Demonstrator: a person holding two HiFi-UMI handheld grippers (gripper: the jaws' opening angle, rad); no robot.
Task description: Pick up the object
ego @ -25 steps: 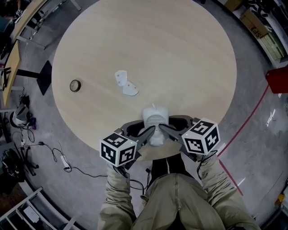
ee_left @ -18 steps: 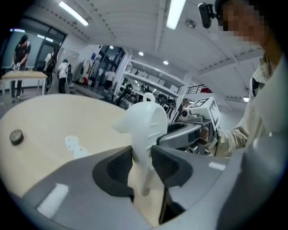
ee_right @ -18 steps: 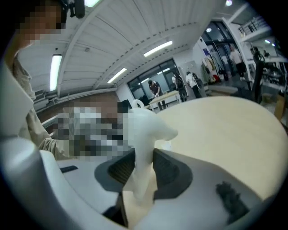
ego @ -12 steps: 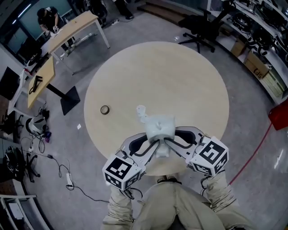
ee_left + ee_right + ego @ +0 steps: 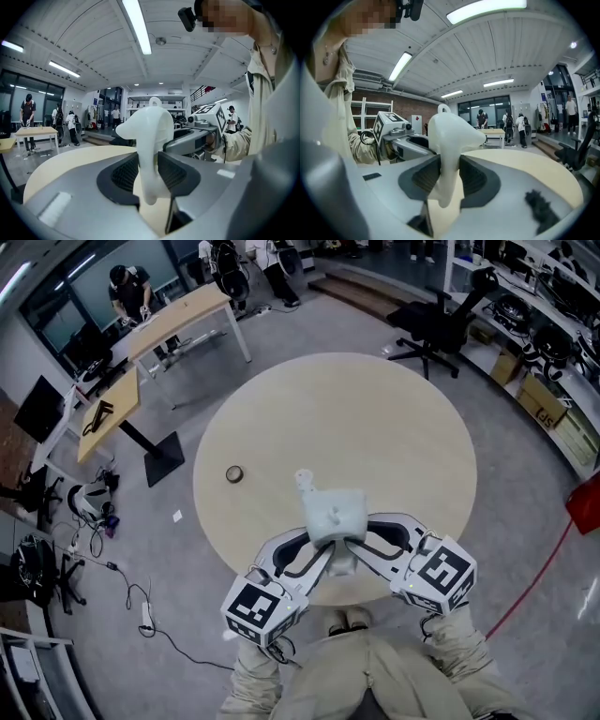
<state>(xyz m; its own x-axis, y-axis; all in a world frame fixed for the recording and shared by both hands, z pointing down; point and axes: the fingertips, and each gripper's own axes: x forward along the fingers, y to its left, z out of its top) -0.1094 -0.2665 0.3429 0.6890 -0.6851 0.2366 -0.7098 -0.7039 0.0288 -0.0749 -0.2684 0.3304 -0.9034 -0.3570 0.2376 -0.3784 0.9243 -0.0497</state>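
The object is a white moulded plastic piece with a broad rounded top and a thin lower flap. It hangs well above the near edge of the round wooden table. My left gripper and my right gripper meet under it from either side, each shut on the thin flap. In the left gripper view the white piece stands upright between the dark pads, with the left gripper clamped on it. The right gripper view shows the same white piece pinched in the right gripper.
On the table lie a small ring at the left and a small white part just beyond the held piece. A long desk with a person stands at the back left, an office chair at the back right, cables on the floor.
Both grippers have risen together with the white piece, from just over the table's near edge to high above it. The table now looks smaller and more of the room shows.
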